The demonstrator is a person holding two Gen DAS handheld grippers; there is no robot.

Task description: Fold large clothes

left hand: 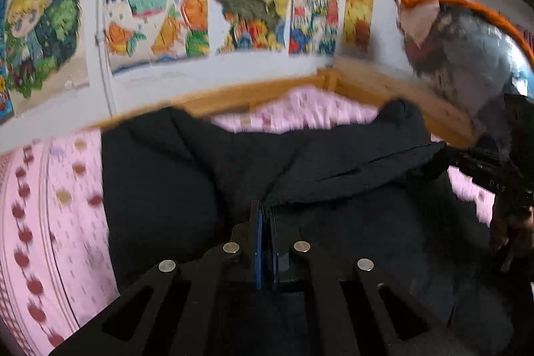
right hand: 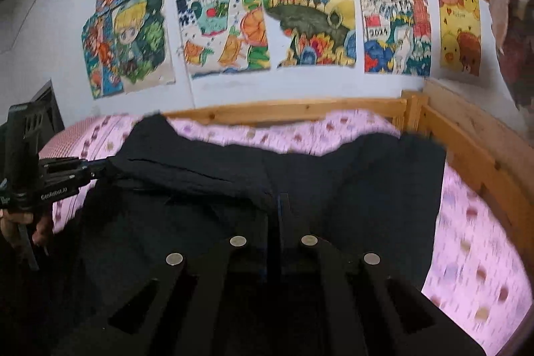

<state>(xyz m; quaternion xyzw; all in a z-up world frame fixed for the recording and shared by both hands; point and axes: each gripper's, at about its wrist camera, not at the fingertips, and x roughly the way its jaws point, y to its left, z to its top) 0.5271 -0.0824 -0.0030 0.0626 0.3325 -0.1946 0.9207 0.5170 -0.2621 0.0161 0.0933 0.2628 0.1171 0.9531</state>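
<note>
A large black garment (left hand: 300, 169) lies spread on the pink patterned bed sheet (left hand: 50, 206); it also shows in the right wrist view (right hand: 350, 189). My left gripper (left hand: 265, 212) is shut on an edge of the garment, lifting a fold. It shows from the side in the right wrist view (right hand: 100, 170), pinching the garment's left edge. My right gripper (right hand: 278, 199) is shut on the garment's front edge. It shows in the left wrist view (left hand: 447, 155), holding the garment's right edge.
A wooden bed frame (right hand: 300, 110) runs along the back and right side. Children's drawings (right hand: 300, 12) cover the wall behind. Clothes and an orange item (left hand: 450, 39) hang at the right. Pink sheet (right hand: 477, 249) shows to the right of the garment.
</note>
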